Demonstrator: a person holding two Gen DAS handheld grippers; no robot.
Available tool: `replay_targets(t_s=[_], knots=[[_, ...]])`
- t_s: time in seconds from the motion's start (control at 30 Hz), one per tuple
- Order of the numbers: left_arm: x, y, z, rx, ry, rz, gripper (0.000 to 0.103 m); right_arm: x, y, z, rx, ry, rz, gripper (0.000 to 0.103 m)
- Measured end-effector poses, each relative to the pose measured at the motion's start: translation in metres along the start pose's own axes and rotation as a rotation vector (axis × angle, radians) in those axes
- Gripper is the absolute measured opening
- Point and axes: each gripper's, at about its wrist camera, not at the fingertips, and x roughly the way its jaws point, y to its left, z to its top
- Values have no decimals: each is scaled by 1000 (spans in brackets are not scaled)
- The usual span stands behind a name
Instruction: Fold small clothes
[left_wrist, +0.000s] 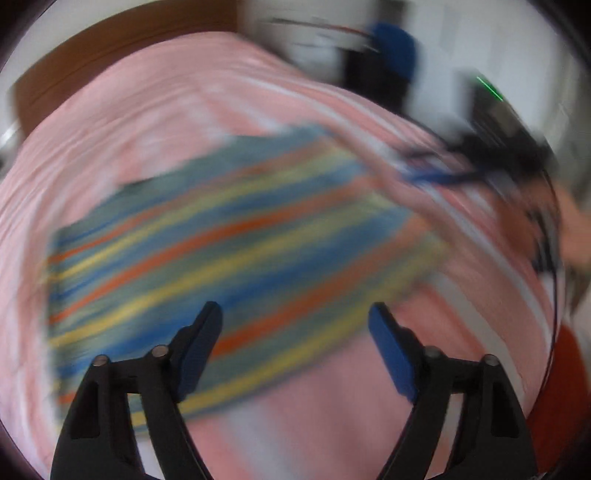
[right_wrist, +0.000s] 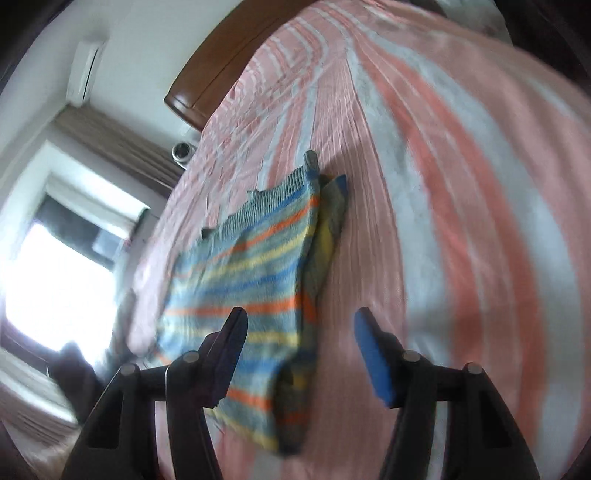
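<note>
Striped knit garment (right_wrist: 255, 280), ribbed hem, blue/orange/yellow bands, lies folded flat on the bed (right_wrist: 461, 221), on its pink-white striped crinkled cover, toward the wooden headboard (right_wrist: 221, 66). Left gripper (left_wrist: 295, 332) and right gripper (right_wrist: 299, 343) both hover above its near edge, jaws apart, empty.

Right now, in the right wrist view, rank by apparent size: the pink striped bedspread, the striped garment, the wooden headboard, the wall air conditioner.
1. Pink striped bedspread, fills most of the frame.
2. Striped garment, lying on it.
3. Wooden headboard.
4. Wall air conditioner, smallest; it is farther off and the fisheye squeezes the frame edge, so this ranking is apparent only.
</note>
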Motion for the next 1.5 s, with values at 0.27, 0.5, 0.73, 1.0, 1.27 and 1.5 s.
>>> replay_targets(t_s=[0.27,0.5,0.73,1.0,1.27,1.5], knots=[[57,-59,29,98,10,91,79,47,-8,45,41,85,21,60],[61,-56,28,73,10,140,87,41,-18,42,37,55,24,58],[70,-66,31,74,12,150,87,36,-29,39,53,45,25,58],[72,-76,34,121,-2,179,74,39,-25,41,48,60,12,58],[75,-69,47,41,-30,107,5,77,-7,79,24,147,-1,36],[7,0,33,-226,-166,-6,4,82,40,85,-53,78,-20,9]])
